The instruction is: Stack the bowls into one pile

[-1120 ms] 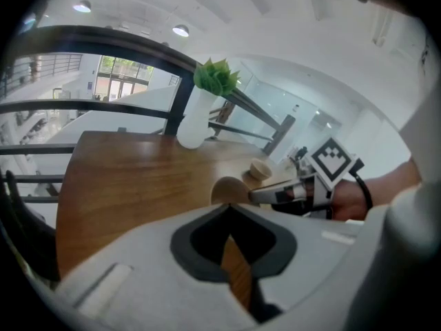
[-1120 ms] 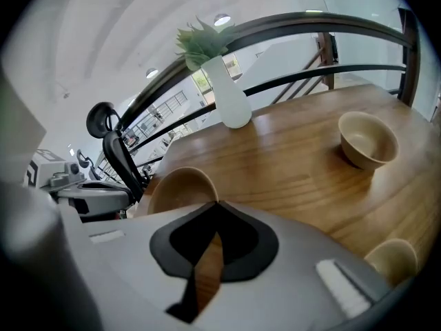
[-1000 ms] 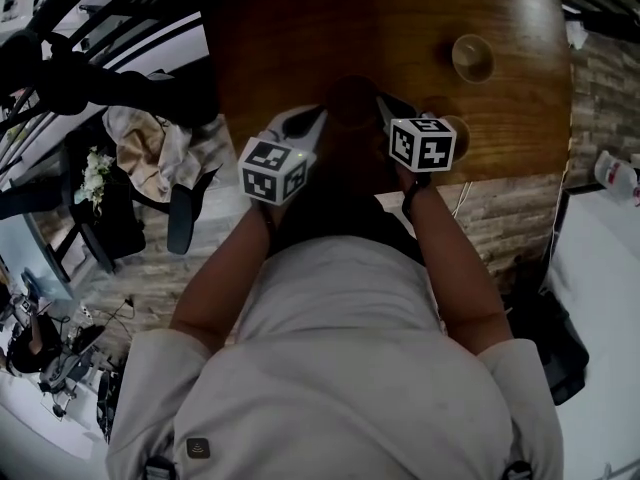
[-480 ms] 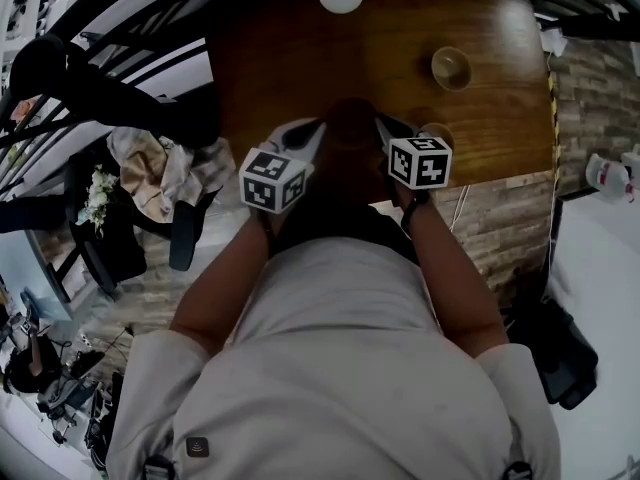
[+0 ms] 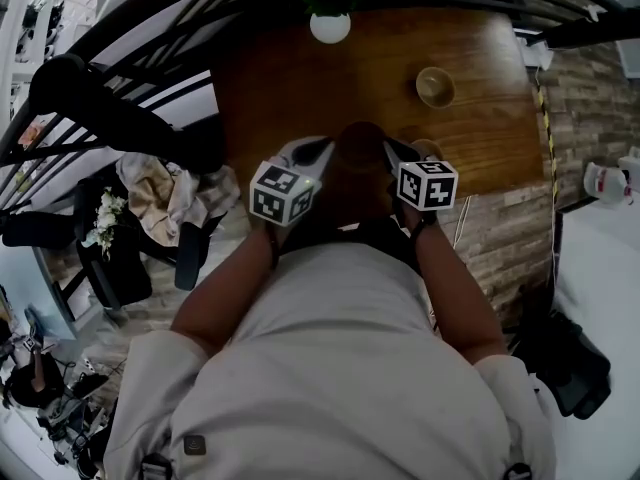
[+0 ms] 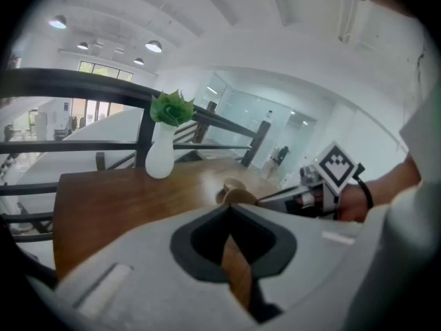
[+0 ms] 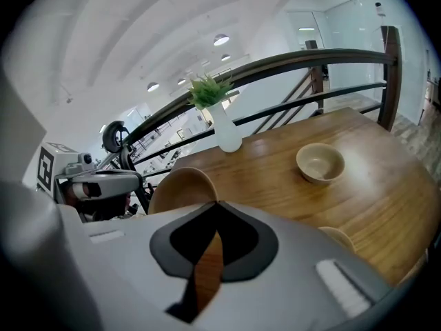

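Three tan bowls sit on the wooden table (image 5: 270, 78). One bowl (image 5: 436, 86) (image 7: 320, 163) stands alone towards the far right. A second bowl (image 5: 360, 144) (image 7: 180, 188) (image 6: 240, 196) lies near the front edge, between my two grippers. The third bowl (image 5: 431, 149) (image 7: 339, 238) shows partly behind my right gripper. My left gripper (image 5: 323, 146) (image 6: 229, 206) is just left of the middle bowl, its jaws closed to a point with nothing in them. My right gripper (image 5: 389, 147) (image 7: 215, 203) is just right of it, also shut and empty.
A white vase (image 5: 330, 26) (image 7: 227, 138) (image 6: 160, 158) with a green plant stands at the table's far edge. A dark railing (image 5: 150, 38) runs along the left and back. Below the table's left side lie chairs and cloth (image 5: 160, 188).
The head view has shifted, so the table sits lower in frame and the plant now shows. Both grippers stay either side of the near bowl.
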